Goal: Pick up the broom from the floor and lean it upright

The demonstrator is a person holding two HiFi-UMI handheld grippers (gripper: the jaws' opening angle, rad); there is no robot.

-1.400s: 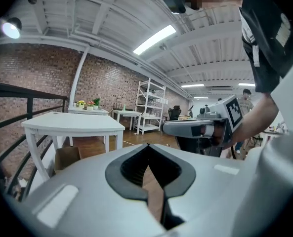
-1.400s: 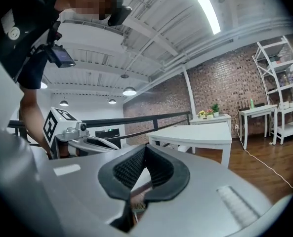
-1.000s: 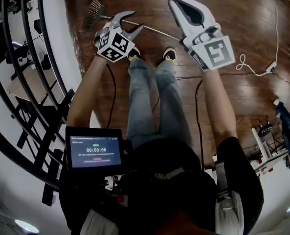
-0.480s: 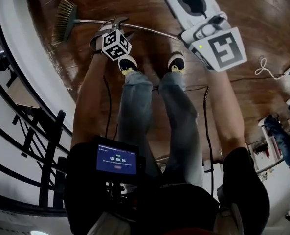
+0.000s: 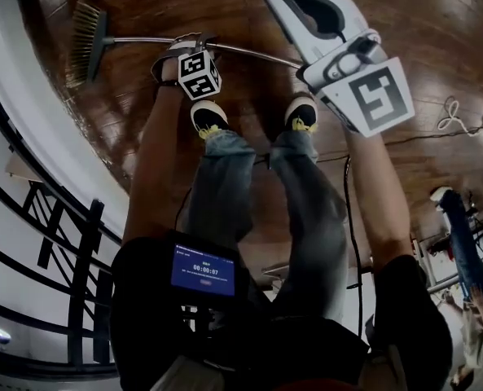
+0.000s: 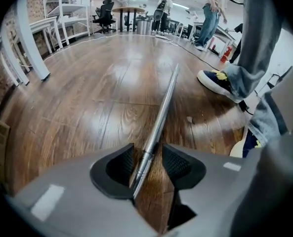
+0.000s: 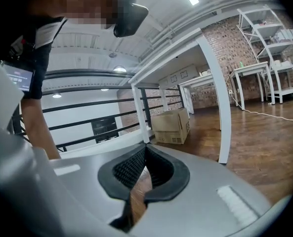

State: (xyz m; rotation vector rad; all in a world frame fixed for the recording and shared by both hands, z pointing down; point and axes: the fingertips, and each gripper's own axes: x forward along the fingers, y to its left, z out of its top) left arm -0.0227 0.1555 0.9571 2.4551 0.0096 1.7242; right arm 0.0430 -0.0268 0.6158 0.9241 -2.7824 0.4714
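1. The broom lies flat on the floor. Your left gripper straddles its handle, jaws closing, one pad not yet touching.
2. If you lift early, the smooth handle may slip out.
3. Your right gripper, pressed together and empty, offers no second hold.

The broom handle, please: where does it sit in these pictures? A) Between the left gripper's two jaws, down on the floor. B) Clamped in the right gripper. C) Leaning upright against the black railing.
A: the left gripper view shows the broom handle running between the pads of the left gripper, whose jaws are closing but not yet pressing on it, along the floor; the right gripper is shut on nothing.
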